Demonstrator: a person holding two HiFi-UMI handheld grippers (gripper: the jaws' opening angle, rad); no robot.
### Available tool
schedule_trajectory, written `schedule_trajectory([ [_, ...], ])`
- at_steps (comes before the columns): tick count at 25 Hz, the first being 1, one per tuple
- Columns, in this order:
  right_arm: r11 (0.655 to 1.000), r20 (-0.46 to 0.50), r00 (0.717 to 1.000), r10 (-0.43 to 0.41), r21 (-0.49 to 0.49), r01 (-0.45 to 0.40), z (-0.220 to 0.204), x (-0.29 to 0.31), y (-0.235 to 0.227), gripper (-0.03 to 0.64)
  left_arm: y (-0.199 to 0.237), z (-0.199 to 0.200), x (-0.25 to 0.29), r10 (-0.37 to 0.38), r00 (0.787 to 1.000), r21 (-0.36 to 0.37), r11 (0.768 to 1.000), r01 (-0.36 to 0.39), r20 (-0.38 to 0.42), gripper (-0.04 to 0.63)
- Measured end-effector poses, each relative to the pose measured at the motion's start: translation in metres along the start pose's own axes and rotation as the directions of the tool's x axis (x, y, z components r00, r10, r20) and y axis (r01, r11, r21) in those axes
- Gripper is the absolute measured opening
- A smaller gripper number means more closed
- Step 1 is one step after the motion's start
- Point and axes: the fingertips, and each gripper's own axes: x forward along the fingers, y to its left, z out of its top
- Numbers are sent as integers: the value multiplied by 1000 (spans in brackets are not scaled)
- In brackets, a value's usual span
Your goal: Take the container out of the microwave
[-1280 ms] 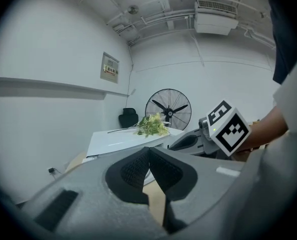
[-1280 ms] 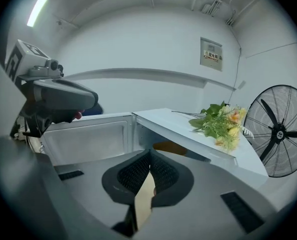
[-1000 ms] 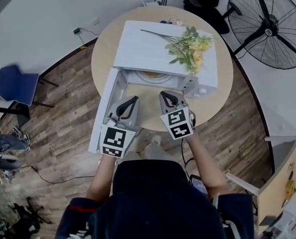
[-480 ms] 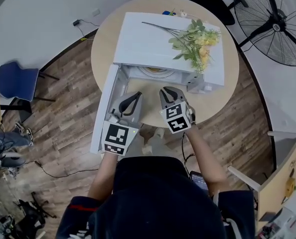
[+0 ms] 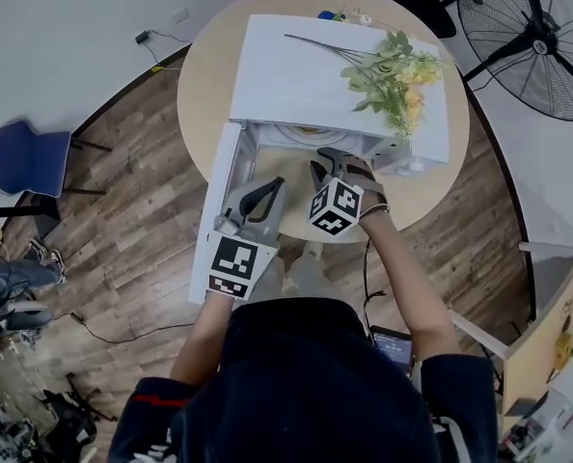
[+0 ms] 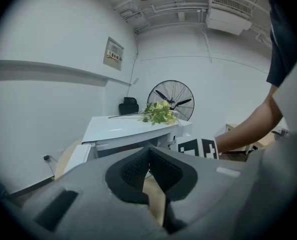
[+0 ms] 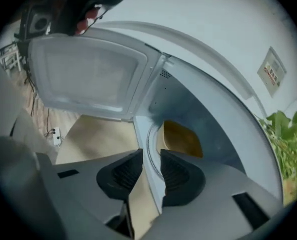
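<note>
Inside the open microwave [image 5: 335, 75] on the round table [image 5: 202, 85], the container [image 7: 181, 138] is sitting on the glass turntable [image 7: 148, 134], toward the back of the cavity. From above only a sliver of it is showing [image 5: 311, 130] under the top edge. The door [image 5: 217, 210] is hanging wide to the left, and a bunch of flowers [image 5: 397, 75] is lying on the microwave's roof.

The right gripper [image 5: 333, 157] is pointing down into the mouth of the oven. Its jaws [image 7: 149, 171] have just been opening and are standing partly apart with nothing between them; the container is lying beyond them, not touched. The left gripper [image 5: 258, 193] is hovering near the door, and its jaws [image 6: 149, 156] are pressed together on nothing.

To me the container is looking like a small yellow tub with smooth, stiff walls, probably light. I cannot tell whether anything is in it. A smooth wall may be slippery, so I am thinking the near rim is the place to take it, one jaw inside and one outside, keeping it level on the way out past the low ceiling.
</note>
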Motion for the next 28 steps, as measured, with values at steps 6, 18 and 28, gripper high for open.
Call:
schedule_trajectory([
  [6,980,-77,996,-36,-198,20,-3,34,-9,98,0,-4,-1,-18,1000,-11,1000,18,3,15],
  [18,951,-116,988,-101,-303,62,-8,73,-15,141,4,-17,-9,5,1000,-49,999,-5,-1,15],
  [28,945,-136,985,-104,-321,55,-5,90,-22,147,7,-21,-12,15,1000,-78,997,-15,1,15],
])
